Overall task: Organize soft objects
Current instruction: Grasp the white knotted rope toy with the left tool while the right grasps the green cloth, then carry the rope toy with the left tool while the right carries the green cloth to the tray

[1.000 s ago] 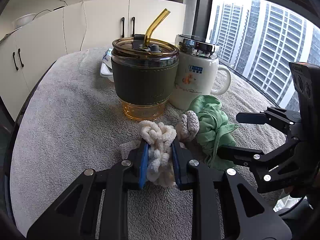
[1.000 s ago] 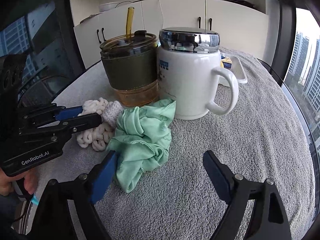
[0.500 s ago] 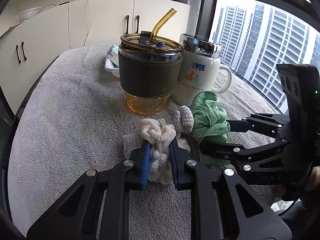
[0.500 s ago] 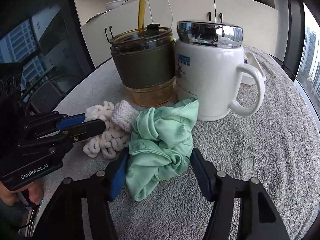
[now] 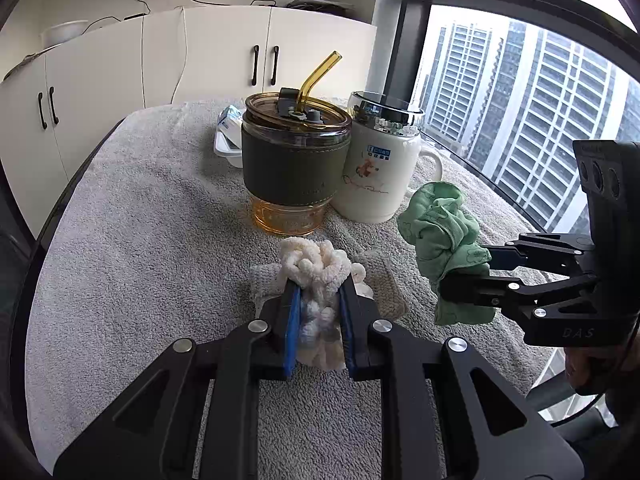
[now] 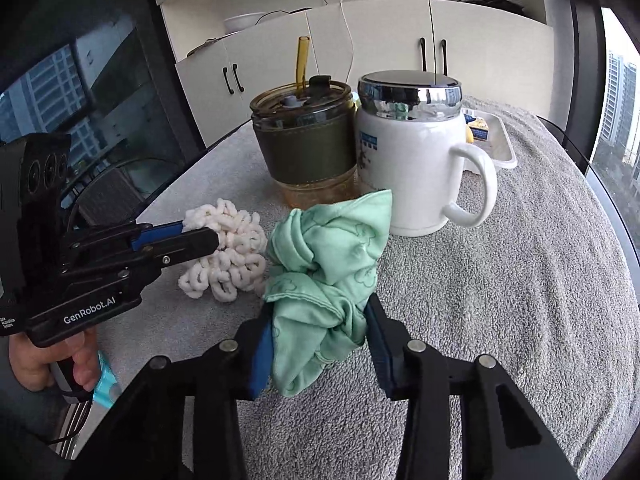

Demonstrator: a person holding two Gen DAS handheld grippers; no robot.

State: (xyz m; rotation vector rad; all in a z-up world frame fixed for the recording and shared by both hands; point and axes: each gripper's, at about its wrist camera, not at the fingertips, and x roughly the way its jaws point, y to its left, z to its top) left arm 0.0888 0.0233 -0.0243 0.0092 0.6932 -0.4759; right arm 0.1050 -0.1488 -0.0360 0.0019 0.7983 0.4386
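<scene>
My left gripper [image 5: 318, 320] is shut on a cream looped chenille cloth [image 5: 316, 276], seen lifted a little in the right wrist view [image 6: 228, 252]. A grey knitted cloth [image 5: 380, 284] lies flat on the towel under it. My right gripper [image 6: 318, 344] is shut on a crumpled mint-green cloth [image 6: 328, 272] and holds it off the table; the left wrist view shows this green cloth [image 5: 444, 236] raised at the right, in that gripper [image 5: 460, 276].
An amber tumbler [image 5: 294, 168] with a dark green sleeve and straw and a white lidded mug [image 5: 380, 176] stand side by side just beyond the cloths. A white tray [image 6: 496, 148] with small items sits behind them. A grey towel [image 5: 140, 220] covers the table.
My right gripper has closed on the green cloth and lifted it off the table. My left gripper has raised the cream cloth, and the grey knitted cloth now lies flat beneath it.
</scene>
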